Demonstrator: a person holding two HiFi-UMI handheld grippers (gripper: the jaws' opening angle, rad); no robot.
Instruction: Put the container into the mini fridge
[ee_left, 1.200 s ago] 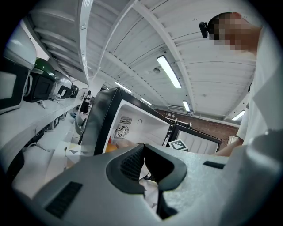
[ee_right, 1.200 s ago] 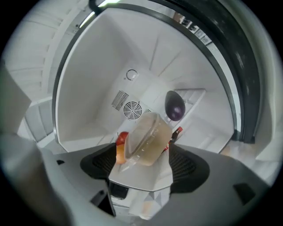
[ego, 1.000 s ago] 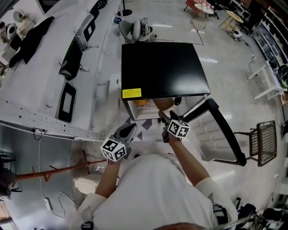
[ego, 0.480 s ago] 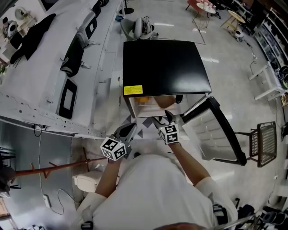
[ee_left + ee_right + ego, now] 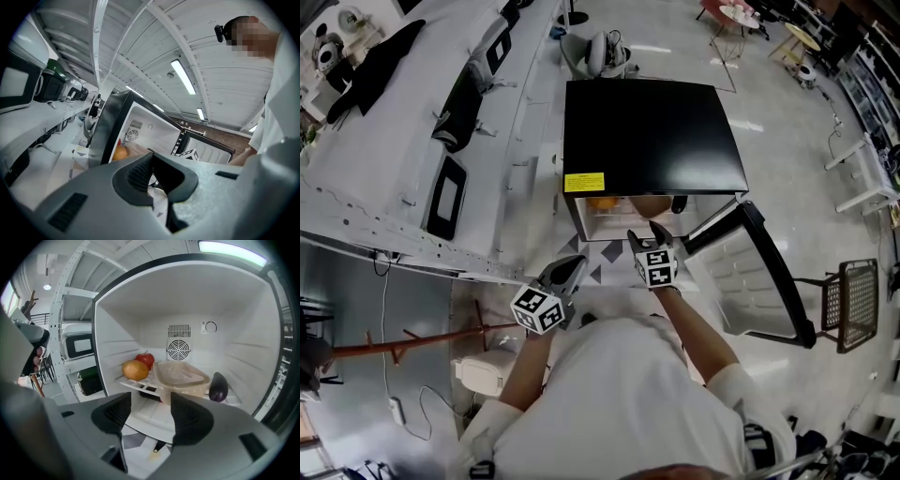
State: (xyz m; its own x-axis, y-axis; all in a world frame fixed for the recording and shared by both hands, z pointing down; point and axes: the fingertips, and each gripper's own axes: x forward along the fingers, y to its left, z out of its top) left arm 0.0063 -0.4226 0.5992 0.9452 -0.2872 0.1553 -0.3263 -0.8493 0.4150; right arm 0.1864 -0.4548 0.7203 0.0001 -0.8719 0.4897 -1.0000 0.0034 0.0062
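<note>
The black-topped mini fridge (image 5: 652, 131) stands on the floor with its door (image 5: 759, 281) swung open to the right. Inside, a pale lidded container (image 5: 182, 375) rests on the white shelf (image 5: 145, 386), between an orange (image 5: 135, 370) with a red apple (image 5: 146, 359) and a dark eggplant (image 5: 218, 386). My right gripper (image 5: 151, 411) hovers just outside the opening, a little below shelf level. It is open with nothing between its jaws, which have just been closing. My left gripper (image 5: 153, 164) is shut and empty, held back at the lower left (image 5: 567, 272).
A long white bench (image 5: 384, 178) with black devices runs along the left of the fridge. A wire chair (image 5: 858, 295) stands to the right beyond the door. A reddish rod (image 5: 412, 342) lies on the floor at the left. A headset (image 5: 600, 52) lies behind the fridge.
My right gripper has rolled and shifted slightly left in front of the fridge opening, and its jaws stand narrower. The left gripper has stayed put.
</note>
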